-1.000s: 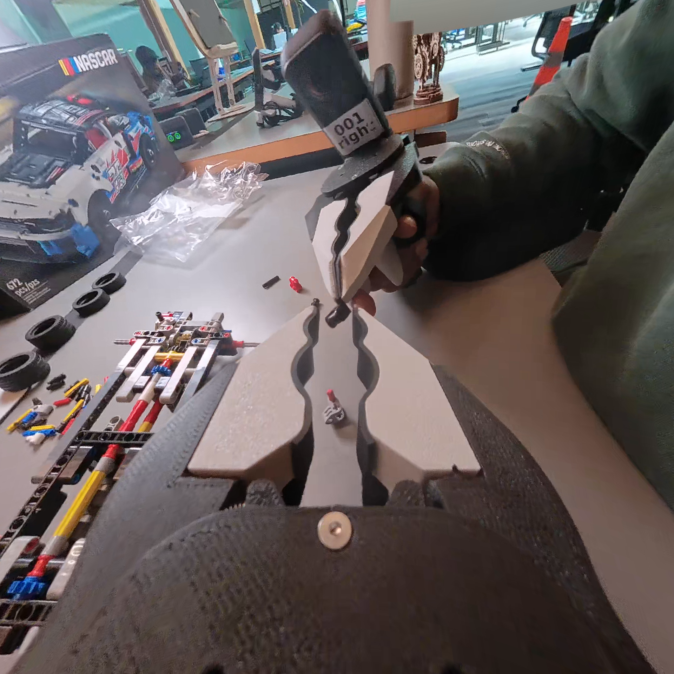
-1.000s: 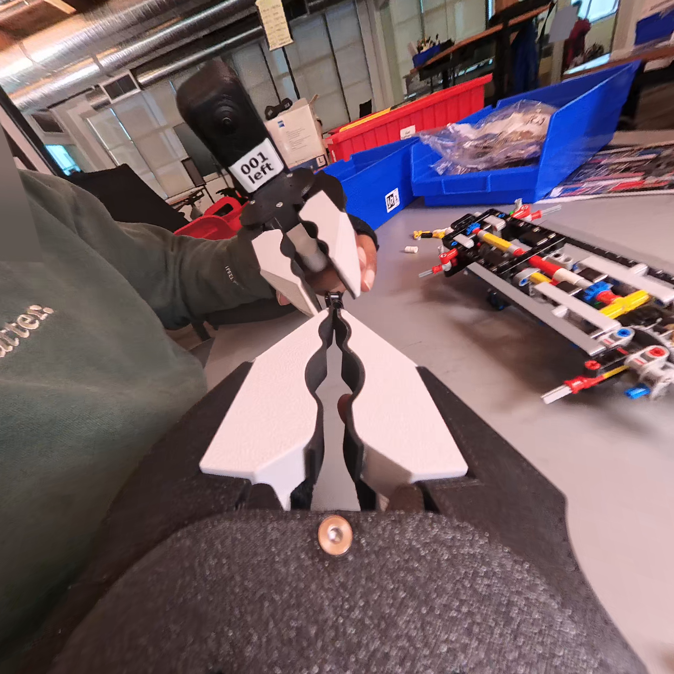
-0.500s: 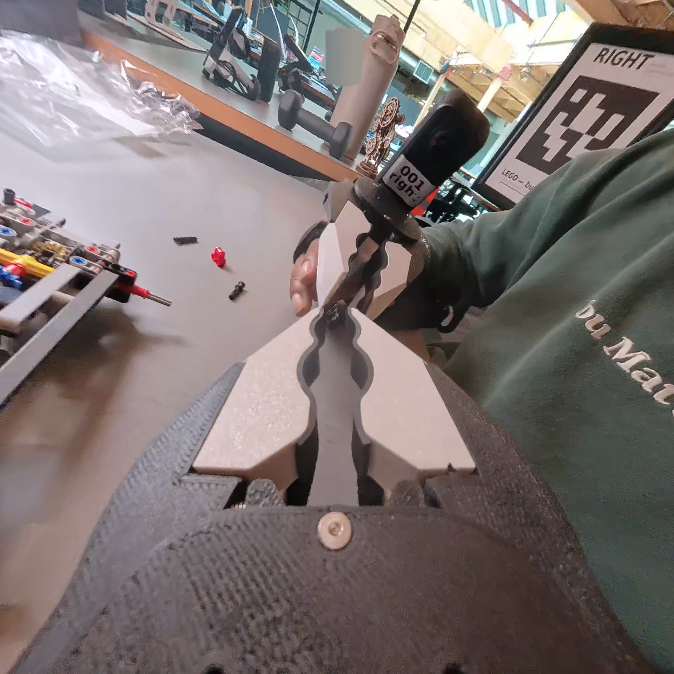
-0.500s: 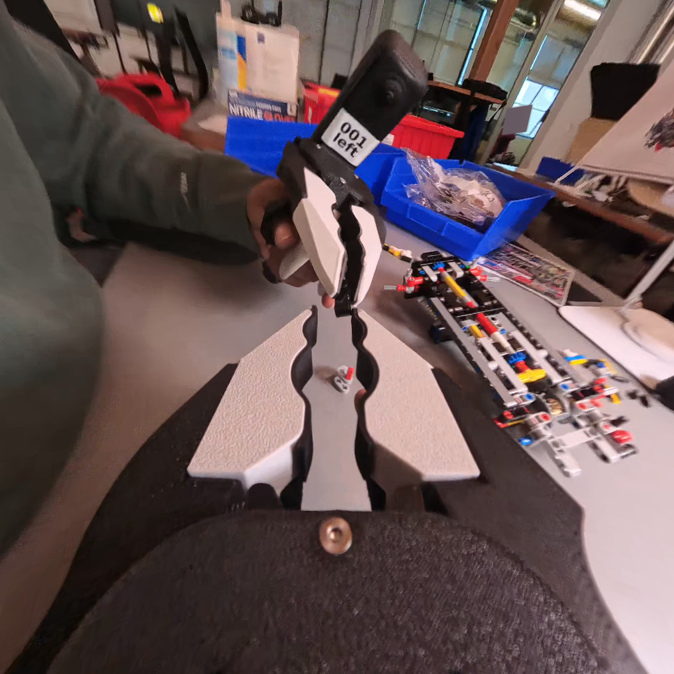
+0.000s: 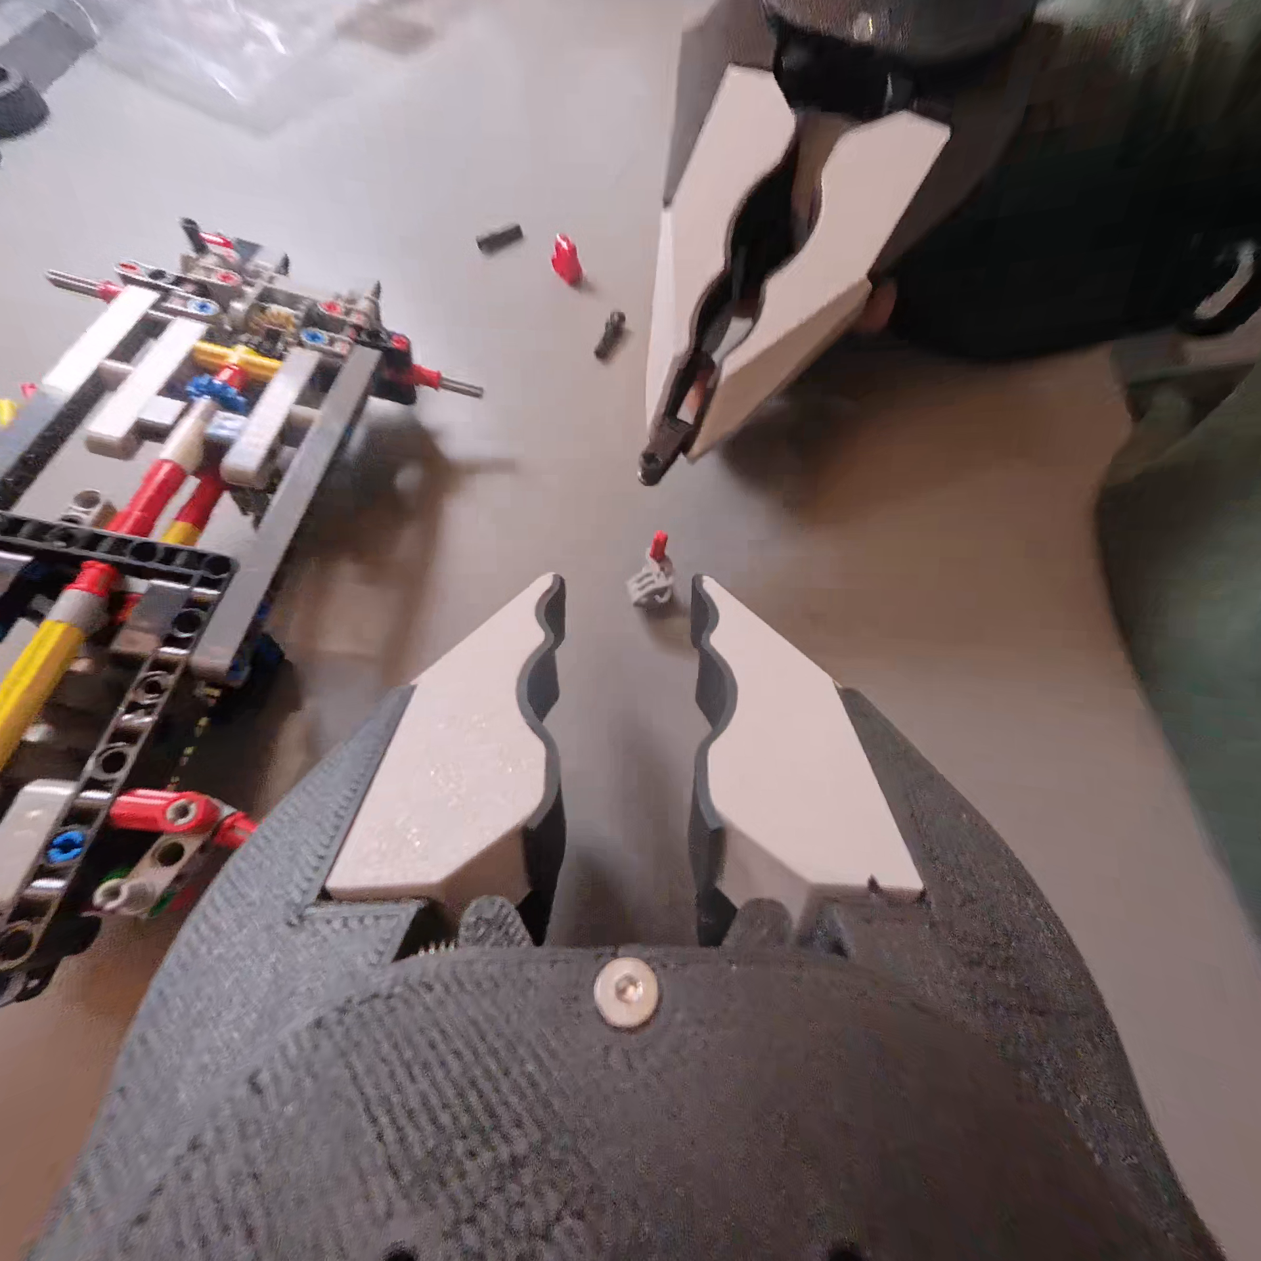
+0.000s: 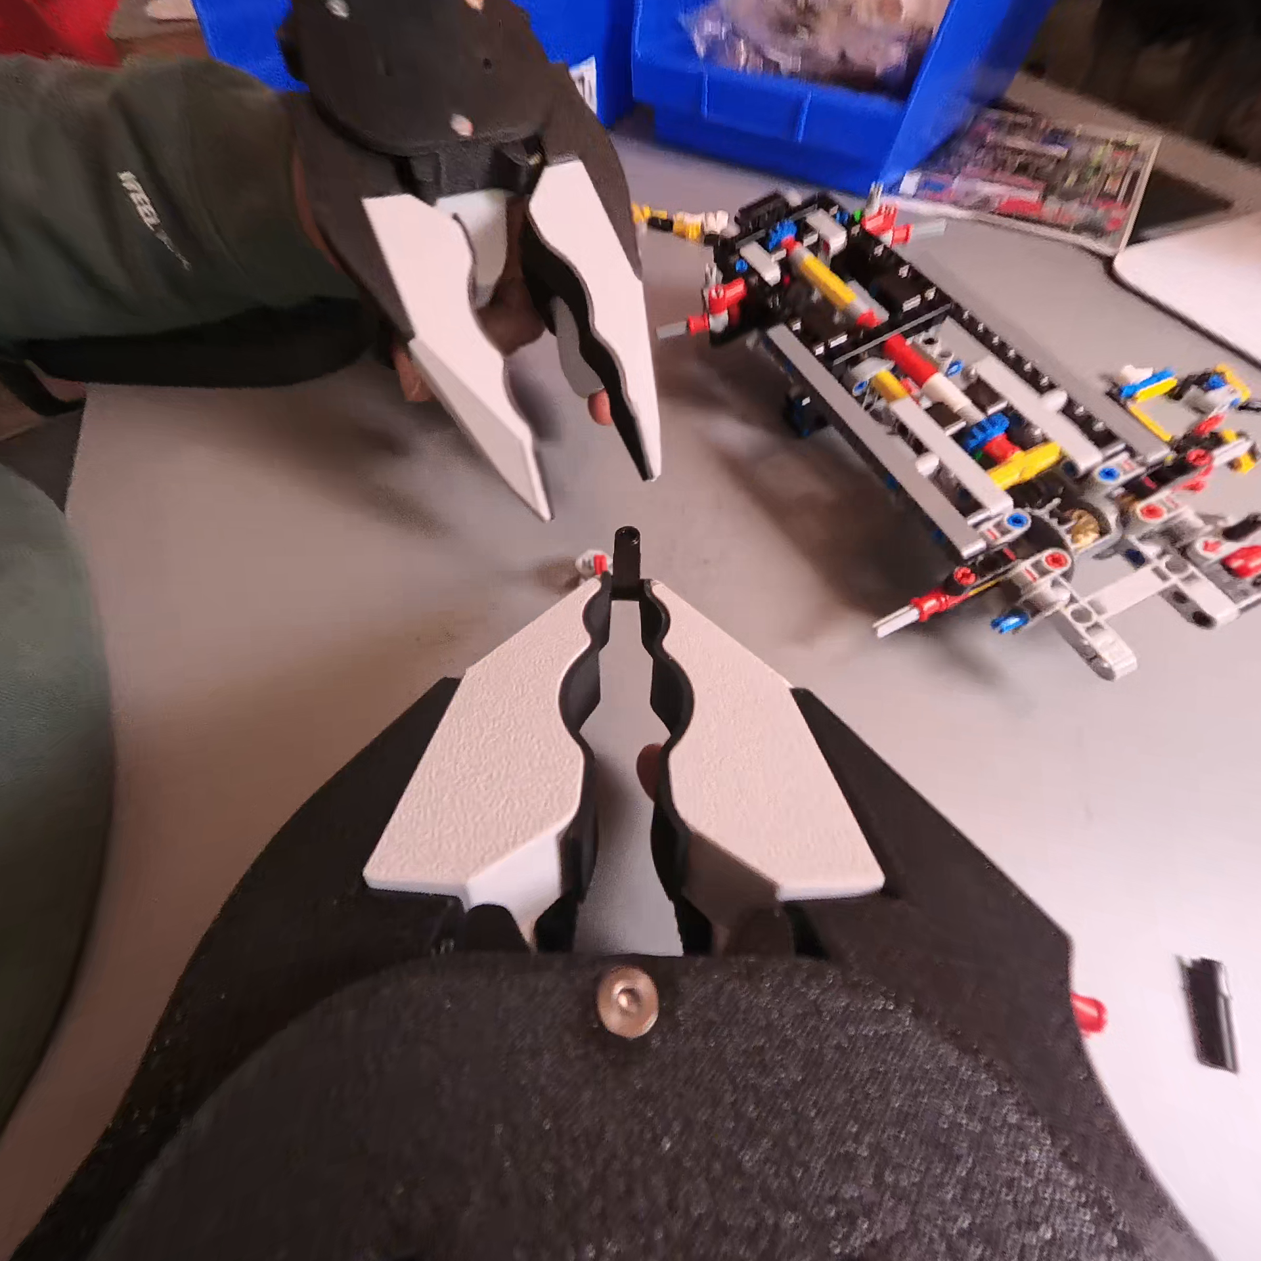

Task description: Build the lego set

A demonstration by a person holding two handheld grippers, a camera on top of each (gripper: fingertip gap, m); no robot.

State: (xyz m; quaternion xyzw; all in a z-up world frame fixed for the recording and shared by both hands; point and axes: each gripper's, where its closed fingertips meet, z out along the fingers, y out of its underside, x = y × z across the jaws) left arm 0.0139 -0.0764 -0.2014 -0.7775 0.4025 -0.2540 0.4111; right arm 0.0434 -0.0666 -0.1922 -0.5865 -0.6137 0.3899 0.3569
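Observation:
My left gripper [image 5: 628,587] is open and empty, low over the grey table. A small grey piece with a red pin [image 5: 654,580] lies on the table between its fingertips. My right gripper [image 6: 624,592] is shut on a short black pin [image 6: 624,556] that sticks out past its tips. In the left wrist view the right gripper [image 5: 667,447] points down at the table with the pin [image 5: 654,469] just beyond the grey piece. The left gripper [image 6: 597,493] shows open in the right wrist view. The long Lego chassis [image 5: 205,423] lies to the left, and also shows in the right wrist view [image 6: 955,409].
Two loose black pins [image 5: 500,237] [image 5: 609,334] and a red piece [image 5: 566,259] lie beyond the grippers. Blue bins [image 6: 785,116] and a booklet [image 6: 1023,170] stand behind the chassis. A black piece [image 6: 1209,1017] and a red piece [image 6: 1086,1010] lie at my right. A plastic bag [image 5: 205,54] lies far left. Across from one pair of fingers to the other is roughly 4 cm.
Half a second ago the left gripper was shut on the black pin and the right was open. Now the right holds the pin, the left is open, and both point down at the table.

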